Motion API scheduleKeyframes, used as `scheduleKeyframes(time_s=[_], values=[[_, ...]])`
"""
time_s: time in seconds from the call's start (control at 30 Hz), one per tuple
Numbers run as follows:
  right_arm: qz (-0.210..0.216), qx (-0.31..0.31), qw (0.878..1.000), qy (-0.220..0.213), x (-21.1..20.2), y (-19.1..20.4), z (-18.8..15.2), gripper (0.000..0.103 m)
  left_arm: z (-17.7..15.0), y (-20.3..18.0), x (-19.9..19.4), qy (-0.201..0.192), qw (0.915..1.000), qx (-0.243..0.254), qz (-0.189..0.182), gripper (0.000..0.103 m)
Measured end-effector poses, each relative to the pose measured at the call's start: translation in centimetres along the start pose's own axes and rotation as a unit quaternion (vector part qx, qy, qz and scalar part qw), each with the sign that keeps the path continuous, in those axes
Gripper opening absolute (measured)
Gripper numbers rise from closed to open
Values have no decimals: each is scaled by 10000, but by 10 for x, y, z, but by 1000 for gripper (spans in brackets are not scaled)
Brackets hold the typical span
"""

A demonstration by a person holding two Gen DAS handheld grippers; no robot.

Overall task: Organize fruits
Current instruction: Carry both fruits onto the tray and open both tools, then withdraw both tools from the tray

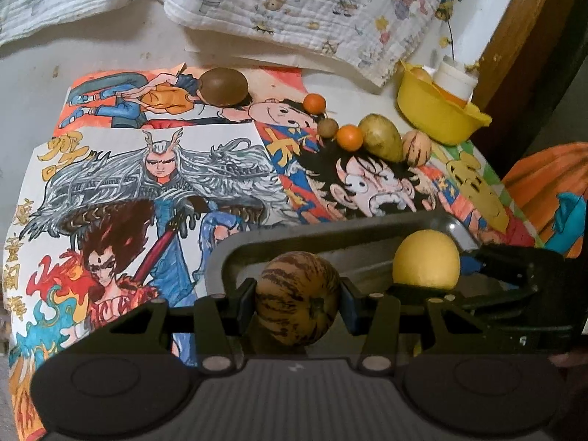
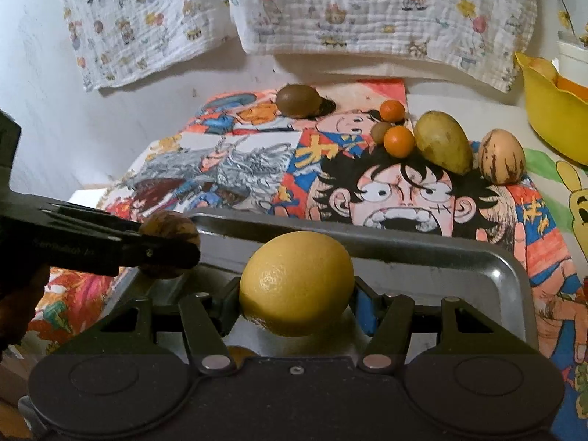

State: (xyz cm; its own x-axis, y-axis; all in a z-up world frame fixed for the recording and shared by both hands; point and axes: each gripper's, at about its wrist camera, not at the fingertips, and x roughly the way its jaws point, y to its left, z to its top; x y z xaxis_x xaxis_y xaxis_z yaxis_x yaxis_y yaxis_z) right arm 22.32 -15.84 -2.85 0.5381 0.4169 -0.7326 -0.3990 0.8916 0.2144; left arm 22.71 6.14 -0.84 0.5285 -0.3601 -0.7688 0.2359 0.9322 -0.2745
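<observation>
My left gripper (image 1: 297,303) is shut on a brown-striped round fruit (image 1: 297,299) above the left part of a metal tray (image 1: 235,246). My right gripper (image 2: 297,307) is shut on a yellow lemon (image 2: 297,283) above the same tray (image 2: 441,257). The lemon also shows in the left wrist view (image 1: 426,259), and the striped fruit shows in the right wrist view (image 2: 169,228). On the table beyond lie a kiwi (image 1: 223,87), two small oranges (image 1: 315,103) (image 1: 350,138), a small brown fruit (image 1: 327,127), a green mango (image 1: 380,136) and a second striped fruit (image 1: 416,147).
A yellow bowl (image 1: 437,110) with a white cup (image 1: 454,77) in it stands at the back right. Cartoon drawings (image 1: 154,169) cover the table. A printed white cloth (image 2: 367,7) hangs along the back wall. A small orange thing (image 2: 239,354) lies in the tray under my right gripper.
</observation>
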Motion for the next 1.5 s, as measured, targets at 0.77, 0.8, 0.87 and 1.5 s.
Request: scheduleKeyframes(time_s=[0.77,0.8,0.87,1.5], values=[[-64,80,9998,153,3,-1,-2,69,-8,4,2,48,9999,-165,-10,55],[-59,85,9998,151,3,-1,-3,70,-8,4,1,39,9998,-181,-21,55],[-56,87,9999,136,1,-1,-4,72,-9,4,-1,10,9997,-229,-57,58],[86,-28,9994,-327,-47,13,-24,99,-40,9,-54,-526,9968,-542,274,99]])
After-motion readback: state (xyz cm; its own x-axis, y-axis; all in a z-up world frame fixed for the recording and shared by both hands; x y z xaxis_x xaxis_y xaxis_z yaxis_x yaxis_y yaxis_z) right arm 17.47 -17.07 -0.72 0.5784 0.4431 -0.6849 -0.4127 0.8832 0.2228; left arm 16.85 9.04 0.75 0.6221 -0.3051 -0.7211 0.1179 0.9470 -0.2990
